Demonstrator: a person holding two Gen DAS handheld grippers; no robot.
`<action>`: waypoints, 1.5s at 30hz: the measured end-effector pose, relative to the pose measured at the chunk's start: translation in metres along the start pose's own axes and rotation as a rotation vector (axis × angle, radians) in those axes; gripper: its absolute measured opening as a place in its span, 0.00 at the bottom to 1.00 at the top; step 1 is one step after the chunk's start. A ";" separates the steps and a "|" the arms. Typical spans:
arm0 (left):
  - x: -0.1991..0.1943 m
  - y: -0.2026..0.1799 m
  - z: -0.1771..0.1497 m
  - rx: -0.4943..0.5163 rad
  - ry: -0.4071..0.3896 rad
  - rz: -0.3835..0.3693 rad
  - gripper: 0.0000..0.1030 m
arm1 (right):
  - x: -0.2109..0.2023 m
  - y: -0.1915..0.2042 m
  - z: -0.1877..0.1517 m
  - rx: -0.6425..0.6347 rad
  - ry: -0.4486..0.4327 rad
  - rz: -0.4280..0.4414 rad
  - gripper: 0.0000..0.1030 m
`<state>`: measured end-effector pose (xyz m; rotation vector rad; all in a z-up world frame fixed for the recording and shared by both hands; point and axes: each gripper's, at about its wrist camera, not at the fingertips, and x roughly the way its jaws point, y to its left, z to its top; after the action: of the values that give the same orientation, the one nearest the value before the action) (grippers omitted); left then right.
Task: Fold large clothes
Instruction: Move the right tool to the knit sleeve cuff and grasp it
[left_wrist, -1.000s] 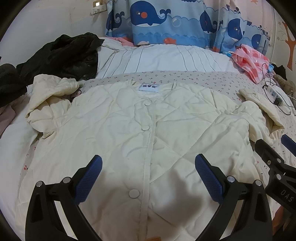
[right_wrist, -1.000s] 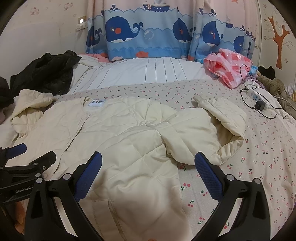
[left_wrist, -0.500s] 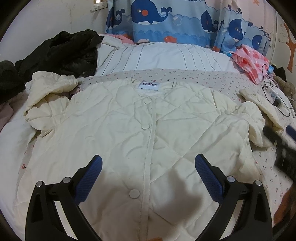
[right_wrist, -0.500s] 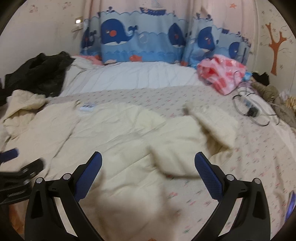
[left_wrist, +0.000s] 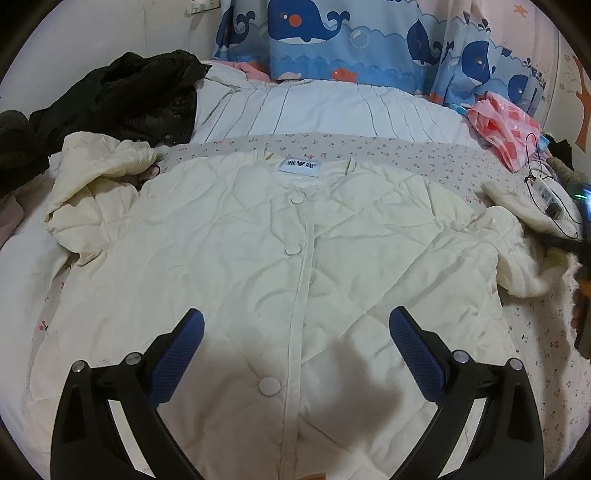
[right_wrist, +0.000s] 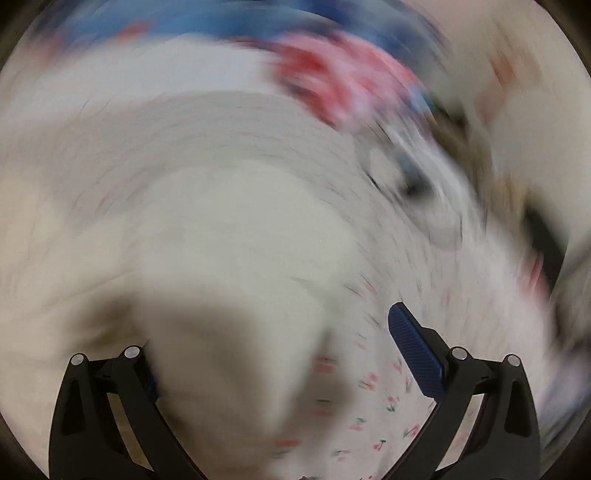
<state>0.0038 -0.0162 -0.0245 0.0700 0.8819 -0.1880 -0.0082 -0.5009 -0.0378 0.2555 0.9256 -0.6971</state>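
Only the left view shows the buttoned jacket (left_wrist: 295, 258) sharply; the right view blurs.

**Open middle, crowded edges**

The left gripper (left_wrist: 295, 350) hangs with its jaws wide apart above the lower front of the cream jacket (left_wrist: 258, 258), which lies flat and offers nothing to catch on. To the left, a bunched sleeve (left_wrist: 96, 184) rises beside a heap of black clothes (left_wrist: 122, 99). To the right, the other crumpled sleeve (left_wrist: 517, 258) lies near a power strip with cords (left_wrist: 550, 199) and a pink bag (left_wrist: 506, 129). The right wrist view is badly blurred (motion smear); pale fabric (right_wrist: 229, 332) crowds its left finger, and the flowered bedsheet (right_wrist: 369, 424) shows beside it.
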 end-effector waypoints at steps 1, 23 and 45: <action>0.001 0.001 0.000 -0.006 0.004 -0.004 0.93 | -0.003 -0.037 0.000 0.144 0.002 0.062 0.94; 0.007 0.011 0.001 -0.066 0.048 -0.058 0.93 | -0.122 -0.101 -0.084 -0.077 -0.197 0.144 0.93; 0.013 0.005 -0.002 -0.047 0.065 -0.057 0.93 | -0.033 -0.259 -0.081 0.716 0.060 0.686 0.93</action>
<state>0.0115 -0.0131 -0.0356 0.0078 0.9534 -0.2190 -0.2420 -0.6430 -0.0367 1.1738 0.5502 -0.3499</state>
